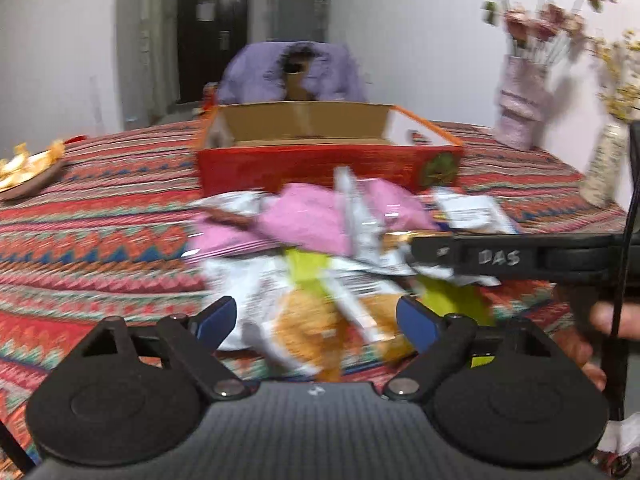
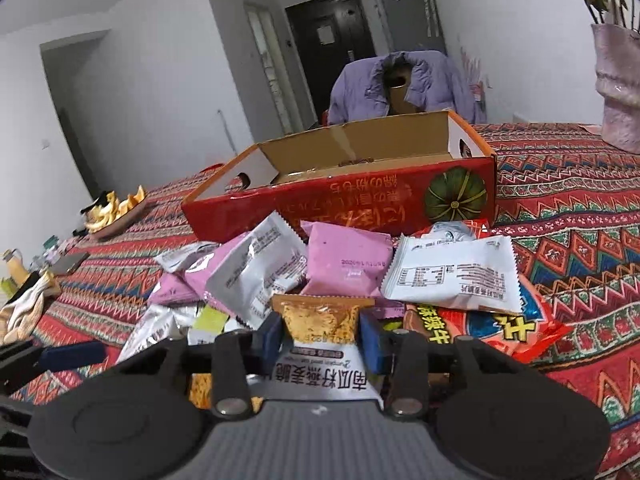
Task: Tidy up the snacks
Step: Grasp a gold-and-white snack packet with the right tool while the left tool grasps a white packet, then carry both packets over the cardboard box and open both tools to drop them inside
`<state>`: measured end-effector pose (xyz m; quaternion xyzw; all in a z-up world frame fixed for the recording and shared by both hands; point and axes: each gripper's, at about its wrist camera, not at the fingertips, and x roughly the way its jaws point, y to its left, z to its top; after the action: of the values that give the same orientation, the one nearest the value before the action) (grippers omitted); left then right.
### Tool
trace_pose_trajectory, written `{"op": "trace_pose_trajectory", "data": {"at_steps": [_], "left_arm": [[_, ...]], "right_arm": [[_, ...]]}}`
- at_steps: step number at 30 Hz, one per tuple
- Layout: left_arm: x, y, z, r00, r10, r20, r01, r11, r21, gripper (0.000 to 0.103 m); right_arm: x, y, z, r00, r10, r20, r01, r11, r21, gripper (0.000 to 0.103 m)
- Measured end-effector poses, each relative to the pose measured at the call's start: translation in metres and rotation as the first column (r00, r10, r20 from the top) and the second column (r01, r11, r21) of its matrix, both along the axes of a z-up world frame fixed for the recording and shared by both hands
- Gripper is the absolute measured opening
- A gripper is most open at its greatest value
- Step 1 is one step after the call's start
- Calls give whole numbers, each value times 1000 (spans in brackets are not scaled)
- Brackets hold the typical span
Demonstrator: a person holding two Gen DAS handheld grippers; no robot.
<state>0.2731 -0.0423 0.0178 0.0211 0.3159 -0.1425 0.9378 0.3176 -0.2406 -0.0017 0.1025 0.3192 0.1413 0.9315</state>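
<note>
The red cardboard box (image 2: pixel 340 200) with a pumpkin printed on its front wall stands open on the striped tablecloth (image 2: pixel 568 208), and the heap of snack packets lies just in front of it. Only the right wrist view is sharp enough to sort the heap: a pink packet (image 2: pixel 348 260) at the middle, a white packet (image 2: pixel 452 276) showing its nutrition table to the right, and a red spicy-snack bag (image 2: pixel 532 328) under that one. There the right gripper (image 2: pixel 322 330) is pinching an orange-and-white crisp packet (image 2: pixel 320 320) between its blue pads, near side of the heap. The left wrist view is smeared by motion; it shows the left gripper (image 1: pixel 316 320) spread wide above an orange-and-white packet (image 1: pixel 312 328), its pads clear of it. It alone also shows the right gripper's dark arm (image 1: pixel 500 258) reaching in from the right, a vase of pink flowers (image 1: pixel 520 108) beyond the box, and a plate of peel (image 1: pixel 24 172) far left.
</note>
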Motion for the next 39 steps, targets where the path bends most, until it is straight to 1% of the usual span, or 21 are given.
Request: {"op": "trace_pose_trajectory", "data": {"at_steps": [1,2,3,4,5,8,11,13,14,16,18,22,23,25,26,28,29,35,39], "left_arm": [[2,-6,-1,1000,-24,-9,24,1000,-10,84],[5,-13,-3,999,-34,-23,33,999,-16,79],[9,-21,-6,999,-33,-43,33,999,-12,71],[14,-28,-9,998,-23,-61,24,1000,3,68],[16,-36,-12,998,-10,-65,11,1000,18,62],[21,-61,-19,999,24,-40,-21,996,89,59],[24,-82,-30,998,65,-19,-60,982,179,58],[23,-88,-35,995,103,16,-104,974,203,57],[23,-88,-35,993,119,16,-120,973,199,57],[25,-86,-34,987,163,-6,-160,974,163,56],[26,-85,-33,982,183,-34,-178,977,118,42],[18,-81,-25,975,211,-74,-206,976,69,35],[13,-81,-23,974,214,-71,-210,976,65,29],[-2,-79,-17,975,216,-51,-213,975,72,24],[-11,-78,-12,978,204,-43,-201,977,66,19],[-27,-77,-5,983,185,-18,-183,981,64,16],[-36,-76,-2,984,179,-3,-179,982,68,12],[-75,-66,13,983,172,66,-175,983,54,12],[-88,-54,28,981,158,108,-163,986,37,12]], "right_arm": [[-2,-3,3,1000,7,3,-7,1000,7,39],[-6,-8,7,1000,15,9,-15,1000,14,39],[-10,-13,12,999,22,23,-22,1000,16,39],[-14,-18,16,999,19,33,-19,1000,15,39],[-18,-24,20,999,12,46,-12,1000,11,39],[-24,-41,24,998,-9,69,8,1000,10,39],[-26,-59,23,998,-15,56,14,1000,10,39],[-30,-69,24,998,-12,61,11,1000,8,39],[-32,-74,25,998,-8,66,8,1000,4,39],[-37,-83,25,997,-10,73,10,1000,-3,39],[-42,-90,25,997,-13,74,13,1000,-2,39],[-55,-104,27,996,-12,88,12,1000,4,39],[-58,-105,27,996,-12,92,11,1000,3,39],[-65,-106,28,995,-6,98,6,1000,5,39],[-70,-107,29,995,-1,103,1,1000,6,39],[-77,-105,28,994,11,105,-11,1000,4,39],[-81,-104,27,994,13,106,-14,1000,1,39],[-112,-92,29,991,18,136,-19,1000,2,39],[-130,-83,33,988,0,158,-1,1000,4,39]]}}
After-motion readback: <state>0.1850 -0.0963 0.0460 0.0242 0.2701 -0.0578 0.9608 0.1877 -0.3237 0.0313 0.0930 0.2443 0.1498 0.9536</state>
